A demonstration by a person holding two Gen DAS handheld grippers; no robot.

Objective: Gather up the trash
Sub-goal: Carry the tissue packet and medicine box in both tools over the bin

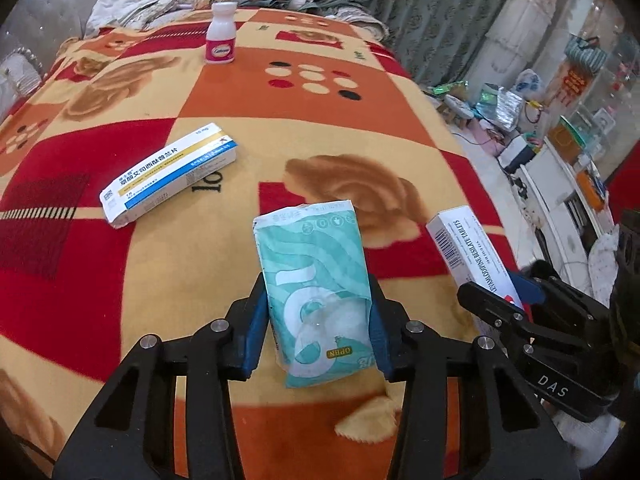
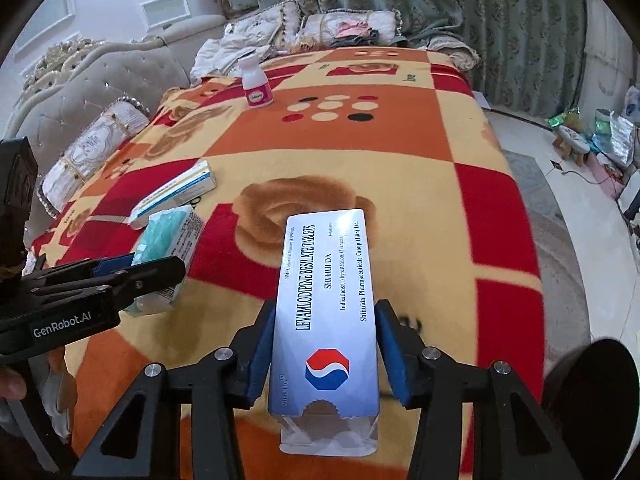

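Holding: both grippers carry a piece of trash above the blanket (image 1: 320, 128).
Left gripper (image 1: 318, 308): blue pads (image 1: 256, 332) press on both long sides of a teal tissue pack (image 1: 316, 288); jaws narrow, closed on it.
Tissue pack: soft, partly empty, a yellow "OPEN" tab near its lower end; it points away from the camera, its far end sticking out past the fingertips. From the right wrist it shows at left (image 2: 168, 256), raised off the blanket.
Right gripper (image 2: 324, 344): blue pads (image 2: 260, 360) sit against the long edges of a silver-blue tablet box (image 2: 328, 300); jaws narrow, gripping it.
Tablet box: printed "LEVAMLODIPINE BESILATE TABLETS", red-and-blue logo near the camera, near flap open. In the left wrist view it shows at right (image 1: 468, 252), clamped in the right gripper.
Second box (image 1: 168, 174): white with blue and yellow stripes, lying flat on the blanket, beyond and left of the tissue pack, apart from both grippers.
Bottle (image 1: 221, 34): white with a pink label, upright at the far end of the blanket, well apart from everything else.
Blanket: red, orange and cream squares with rose prints, spread over a bed.
Surroundings: tufted headboard (image 2: 100, 80) and pillows (image 2: 280, 28) at the far end, green curtains (image 2: 480, 20) behind, clutter on the floor at right.
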